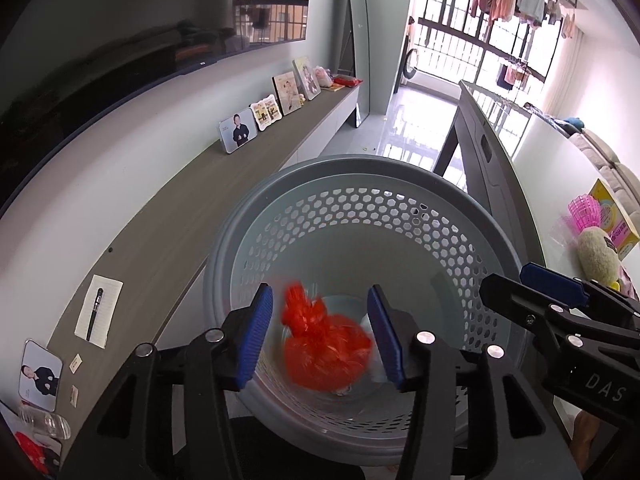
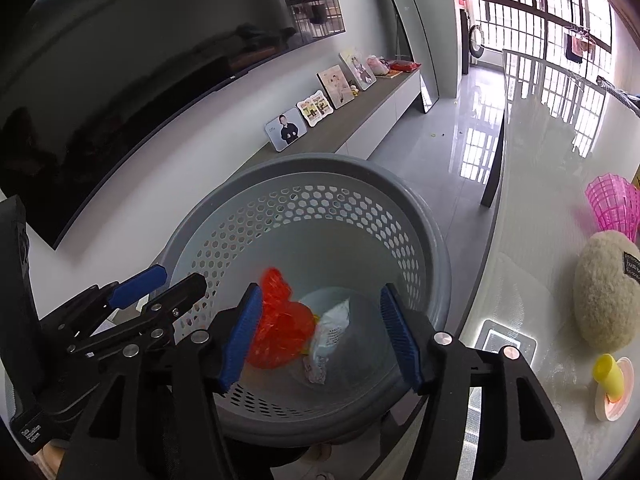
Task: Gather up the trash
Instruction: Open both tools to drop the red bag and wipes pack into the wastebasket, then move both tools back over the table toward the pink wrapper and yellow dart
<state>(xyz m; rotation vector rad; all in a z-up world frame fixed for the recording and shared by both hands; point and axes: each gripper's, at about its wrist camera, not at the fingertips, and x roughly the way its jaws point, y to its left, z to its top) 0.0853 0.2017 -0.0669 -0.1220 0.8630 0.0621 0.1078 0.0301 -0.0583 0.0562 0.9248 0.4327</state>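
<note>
A grey perforated basket (image 1: 360,184) (image 2: 304,172) stands below both grippers. A red plastic bag (image 1: 324,340) (image 2: 280,332), blurred in the left wrist view, is inside it near the bottom. Crumpled white trash (image 2: 330,336) lies beside the bag on the basket floor. My left gripper (image 1: 324,336) is open and empty over the basket mouth; it also shows in the right wrist view (image 2: 160,284). My right gripper (image 2: 320,336) is open and empty over the basket; it also shows in the left wrist view (image 1: 532,280).
A long grey shelf (image 1: 200,200) with photo frames (image 1: 238,130) runs on the left under a dark TV. A white table (image 2: 540,240) on the right holds a cream plush (image 2: 608,292), a pink mesh cup (image 2: 612,204) and a yellow piece (image 2: 610,376). A clear bottle (image 1: 44,420) lies at the shelf's near end.
</note>
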